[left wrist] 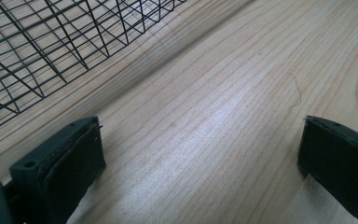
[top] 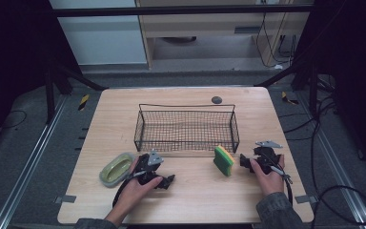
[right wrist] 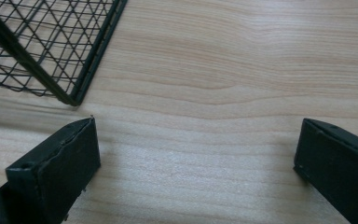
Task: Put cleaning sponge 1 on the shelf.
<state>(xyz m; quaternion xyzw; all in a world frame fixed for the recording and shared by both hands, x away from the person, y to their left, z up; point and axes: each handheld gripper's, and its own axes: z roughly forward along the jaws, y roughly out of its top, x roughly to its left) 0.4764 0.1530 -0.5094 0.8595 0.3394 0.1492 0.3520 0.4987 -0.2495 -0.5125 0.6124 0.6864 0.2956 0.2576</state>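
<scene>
Both grippers sit with jaws wide apart, nothing between them. The green and yellow rectangular foam sponge point(top: 223, 160) stands on edge just left of the right gripper point(top: 244, 161), looks light and squishy, so I'd pinch its flat faces. The left gripper point(top: 167, 181) rests beside the oval olive-green lidded container point(top: 116, 169).

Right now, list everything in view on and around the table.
wire basket: one, black, middle of the table
sponge: one, green and yellow, standing on edge in front of the basket's right end
oval dish: one, olive green, near left of the table
table: one, light wood
left tongs: one, black, open, beside the dish
right tongs: one, black, open, right of the sponge
hands: two, one holding each tongs
</scene>
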